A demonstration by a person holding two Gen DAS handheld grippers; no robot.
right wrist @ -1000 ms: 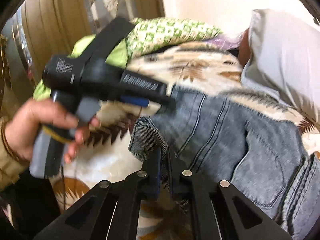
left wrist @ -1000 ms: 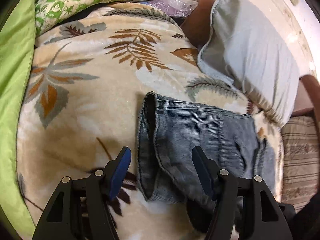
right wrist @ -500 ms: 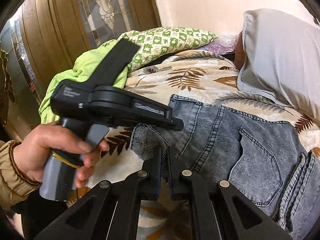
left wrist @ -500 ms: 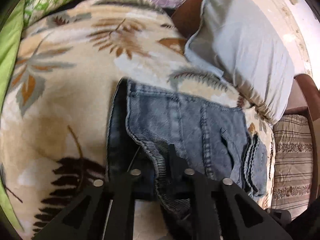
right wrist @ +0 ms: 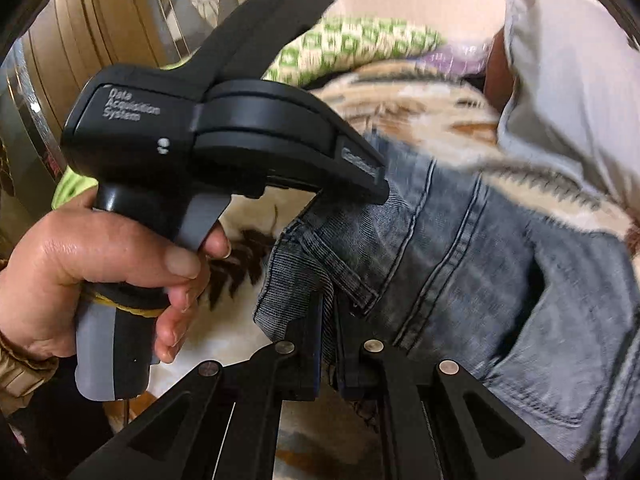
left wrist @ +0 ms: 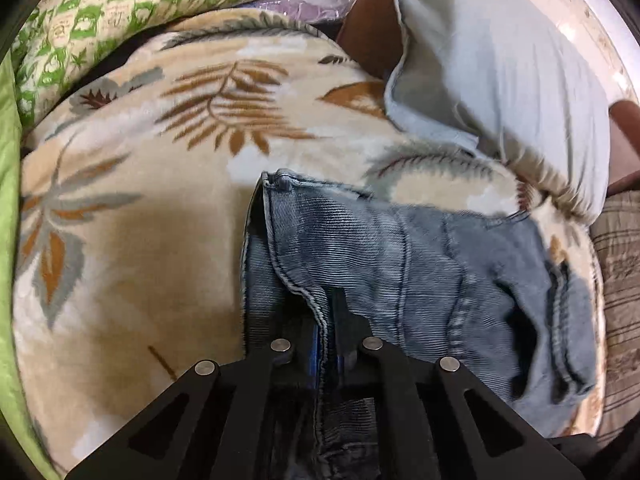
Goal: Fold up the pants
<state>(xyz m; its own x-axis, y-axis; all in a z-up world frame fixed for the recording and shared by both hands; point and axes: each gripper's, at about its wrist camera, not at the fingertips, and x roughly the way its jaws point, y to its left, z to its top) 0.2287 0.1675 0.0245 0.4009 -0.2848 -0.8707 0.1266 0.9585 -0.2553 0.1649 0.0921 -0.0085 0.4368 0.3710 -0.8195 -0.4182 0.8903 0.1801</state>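
Note:
Blue denim pants [left wrist: 400,256] lie folded on a leaf-patterned blanket [left wrist: 140,208]; a back pocket shows at the right. My left gripper [left wrist: 326,320] is shut on the hemmed leg edge of the pants. In the right wrist view the pants [right wrist: 480,264] fill the right half. My right gripper [right wrist: 328,320] is shut on a nearby corner of the same leg end. The left gripper's body [right wrist: 224,140], held by a hand [right wrist: 100,280], reaches onto the denim just left of it.
A pale grey pillow [left wrist: 500,72] lies at the far right of the bed. A green checked cushion [left wrist: 120,12] and lime green cloth [left wrist: 8,200] lie along the left. A striped brown cushion [left wrist: 620,280] is at the right edge. A wooden door [right wrist: 100,40] stands behind.
My left gripper went from open above the leg end to shut on its hem. Both grippers have lifted the denim edge slightly. My right gripper stayed shut on the pants.

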